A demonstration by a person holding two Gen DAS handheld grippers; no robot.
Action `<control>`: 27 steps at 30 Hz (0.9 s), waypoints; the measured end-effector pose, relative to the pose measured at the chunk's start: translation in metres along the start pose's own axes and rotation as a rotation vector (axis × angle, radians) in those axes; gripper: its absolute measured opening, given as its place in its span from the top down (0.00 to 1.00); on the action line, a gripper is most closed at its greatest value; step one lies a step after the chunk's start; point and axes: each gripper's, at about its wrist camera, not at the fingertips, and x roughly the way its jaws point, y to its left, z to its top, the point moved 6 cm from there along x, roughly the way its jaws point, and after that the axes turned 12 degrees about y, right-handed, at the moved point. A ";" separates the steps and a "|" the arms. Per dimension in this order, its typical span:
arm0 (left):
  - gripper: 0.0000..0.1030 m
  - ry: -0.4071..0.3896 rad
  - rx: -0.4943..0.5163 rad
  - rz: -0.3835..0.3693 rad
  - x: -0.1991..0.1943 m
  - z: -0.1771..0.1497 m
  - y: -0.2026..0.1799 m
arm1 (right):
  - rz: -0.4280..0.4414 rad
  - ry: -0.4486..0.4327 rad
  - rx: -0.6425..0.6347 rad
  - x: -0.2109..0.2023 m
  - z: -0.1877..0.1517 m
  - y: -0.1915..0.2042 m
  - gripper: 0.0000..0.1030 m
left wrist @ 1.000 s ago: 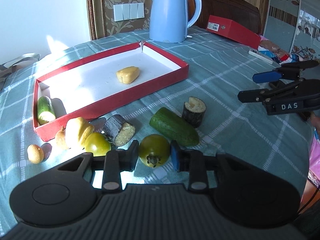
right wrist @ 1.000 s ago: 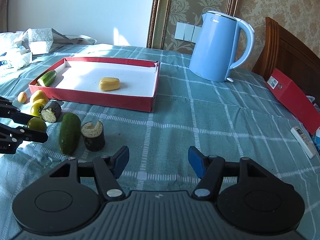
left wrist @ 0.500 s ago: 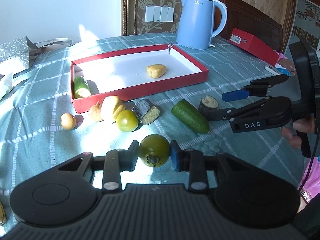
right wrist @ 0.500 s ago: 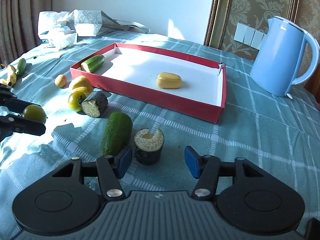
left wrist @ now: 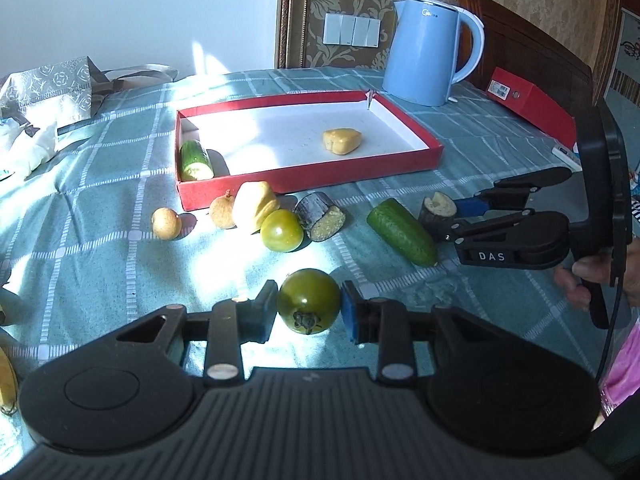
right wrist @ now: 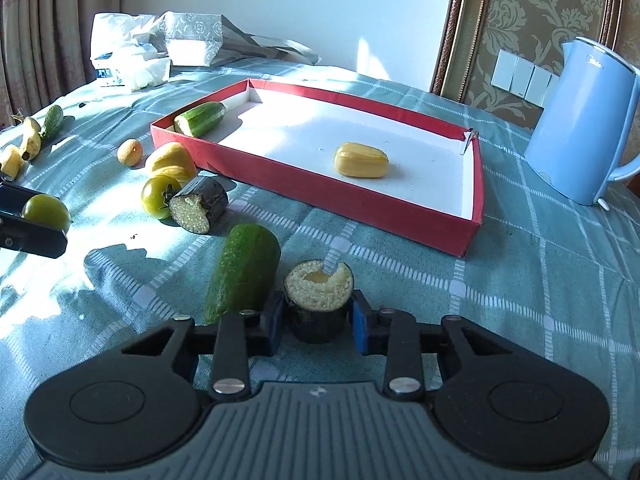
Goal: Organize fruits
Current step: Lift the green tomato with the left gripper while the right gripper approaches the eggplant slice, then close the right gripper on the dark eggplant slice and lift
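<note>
My left gripper (left wrist: 309, 312) is shut on a dark green tomato (left wrist: 309, 298), held just above the checked cloth. My right gripper (right wrist: 318, 320) is shut on an upright eggplant piece (right wrist: 319, 288) with a pale cut top; both blue pads press its dark sides. A cucumber half (right wrist: 244, 272) lies just left of it. The red tray (left wrist: 304, 176) holds a yellow fruit piece (left wrist: 342, 141) and a cut cucumber (left wrist: 195, 159). In front of the tray lie another eggplant piece (left wrist: 322, 222), a second green tomato (left wrist: 282, 230), a yellow fruit (left wrist: 254, 206) and two small brown fruits (left wrist: 166, 223).
A blue kettle (left wrist: 426, 48) stands behind the tray's far right corner, with a red box (left wrist: 532, 100) to its right. Bags (right wrist: 160, 48) sit at the far left. Bananas (right wrist: 24, 144) and a small cucumber (right wrist: 52, 120) lie near the left edge. A hand (left wrist: 592, 276) holds the right gripper.
My right gripper came in over the upright eggplant piece and shut on it. My left gripper, still holding the green tomato, drew back from the pile and rolled.
</note>
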 end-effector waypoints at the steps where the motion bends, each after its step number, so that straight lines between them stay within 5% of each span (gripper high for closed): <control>1: 0.71 -0.004 -0.007 0.002 -0.001 0.001 0.000 | -0.005 -0.004 0.006 -0.001 0.000 -0.002 0.69; 15: 0.71 -0.125 -0.045 -0.017 0.007 0.083 0.003 | -0.078 -0.062 0.113 -0.035 0.011 -0.043 0.69; 27: 0.71 -0.108 -0.051 0.087 0.069 0.146 0.023 | -0.111 -0.060 0.180 -0.046 -0.001 -0.065 0.69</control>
